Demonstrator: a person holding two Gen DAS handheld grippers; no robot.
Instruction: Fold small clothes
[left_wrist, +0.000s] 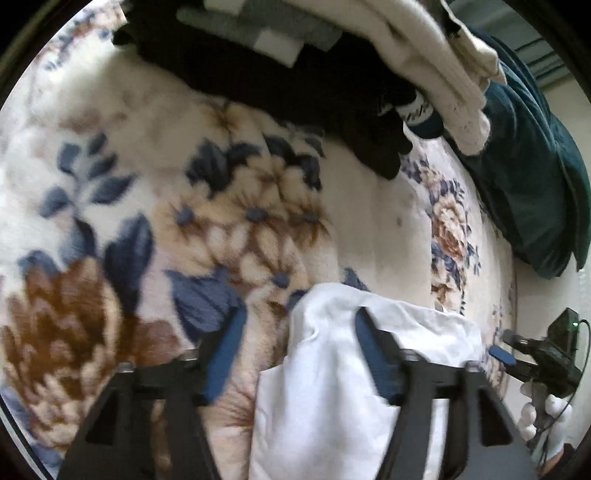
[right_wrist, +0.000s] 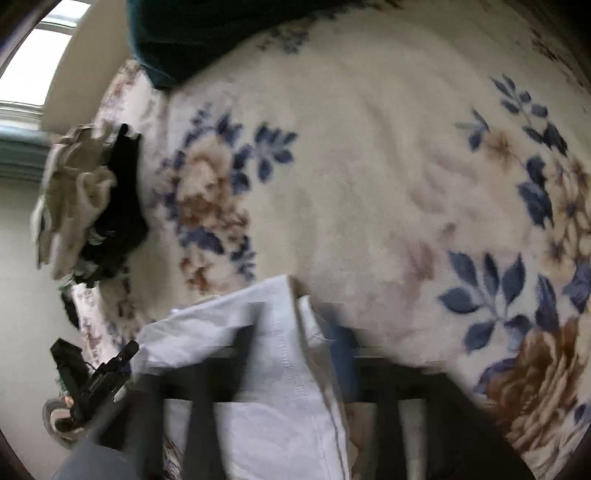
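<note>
No readable text anywhere (sock (left_wrist: 419, 110) lettering blurred).

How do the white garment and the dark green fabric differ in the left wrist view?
Colour: the white garment is bright white; the dark green fabric is deep teal.
Place: the white garment lies near the camera, between the fingers of the open left tool; the dark green fabric sits far off at the right edge of the floral blanket.
Surface: the white garment looks thin and creased; the green fabric looks thick and plush.
Both rest on the blanket.
</note>
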